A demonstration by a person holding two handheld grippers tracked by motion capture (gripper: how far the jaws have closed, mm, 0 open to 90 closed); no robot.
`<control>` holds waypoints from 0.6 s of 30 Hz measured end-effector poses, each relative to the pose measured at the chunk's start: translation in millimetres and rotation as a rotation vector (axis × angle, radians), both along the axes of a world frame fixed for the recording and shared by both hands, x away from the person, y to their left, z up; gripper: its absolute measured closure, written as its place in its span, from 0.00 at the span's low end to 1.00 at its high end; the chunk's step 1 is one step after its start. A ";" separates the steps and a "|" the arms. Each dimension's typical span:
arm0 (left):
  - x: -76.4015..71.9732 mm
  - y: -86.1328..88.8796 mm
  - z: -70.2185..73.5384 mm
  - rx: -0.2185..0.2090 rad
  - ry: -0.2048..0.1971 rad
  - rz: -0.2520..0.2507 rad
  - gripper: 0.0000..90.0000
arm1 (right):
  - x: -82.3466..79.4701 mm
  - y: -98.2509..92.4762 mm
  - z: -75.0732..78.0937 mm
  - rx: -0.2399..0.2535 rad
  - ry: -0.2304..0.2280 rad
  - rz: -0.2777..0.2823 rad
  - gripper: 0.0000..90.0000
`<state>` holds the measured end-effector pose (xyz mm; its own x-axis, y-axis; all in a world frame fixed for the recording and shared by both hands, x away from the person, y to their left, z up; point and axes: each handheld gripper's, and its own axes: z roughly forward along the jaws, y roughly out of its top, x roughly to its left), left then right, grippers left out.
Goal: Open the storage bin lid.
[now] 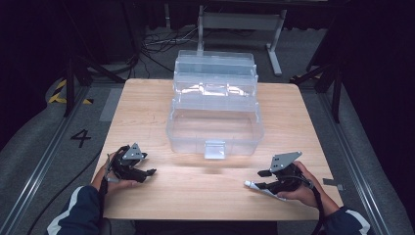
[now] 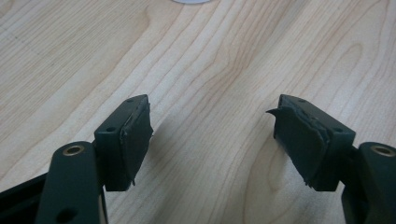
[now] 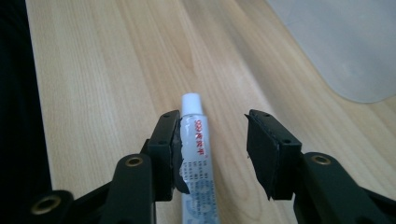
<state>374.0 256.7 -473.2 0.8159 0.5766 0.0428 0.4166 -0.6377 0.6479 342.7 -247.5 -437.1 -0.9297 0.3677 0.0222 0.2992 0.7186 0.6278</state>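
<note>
Tube (image 3: 195, 154) on pale wood table (image 1: 147, 103), between parted right fingers (image 3: 261, 149); left fingers (image 2: 130, 140) released.

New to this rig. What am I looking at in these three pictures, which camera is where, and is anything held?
No robot arm here: a person holds a two-jaw black gripper in each hand at a light wooden table.

The high view looks down from above the person's side. It shows the left gripper, the right gripper, and between and beyond them a clear plastic tiered storage box, standing open at mid-table.

The other two pictures come from cameras riding on the grippers, looking along their own jaws.

In the left gripper view the jaws stand wide apart over bare wood, with nothing between them.

In the right gripper view a small white tube with a white cap and red print lies on the table between the jaws. It sits against one pad, with a clear gap to the other, so it is not clamped.
</note>
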 end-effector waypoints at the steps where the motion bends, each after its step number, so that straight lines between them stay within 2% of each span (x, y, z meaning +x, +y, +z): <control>1: 1.4 2.0 -2.3 -0.028 0.017 0.000 0.30 | -0.5 0.5 -1.2 -0.007 0.006 0.005 0.62; 2: 1.4 2.0 -2.3 -0.028 0.017 0.000 0.29 | -0.5 0.5 -1.2 -0.007 0.006 0.005 0.62; 4: 2.6 4.7 -4.9 -0.057 0.029 0.008 0.28 | -0.6 0.7 -3.9 -0.020 0.019 0.007 0.62; 9: 1.9 6.4 -6.4 -0.069 0.017 0.006 0.28 | 0.7 0.2 -8.0 -0.058 0.042 0.008 0.62; 14: 1.4 7.4 -7.9 -0.082 0.010 0.005 0.27 | 0.6 2.1 -11.9 -0.125 0.074 0.021 0.62; 16: 1.3 7.3 -8.1 -0.083 0.008 0.006 0.27 | 1.3 2.2 -12.9 -0.136 0.094 0.009 0.62; 18: 1.4 7.4 -8.3 -0.085 0.007 0.005 0.27 | 2.4 2.7 -13.5 -0.168 0.100 0.009 0.62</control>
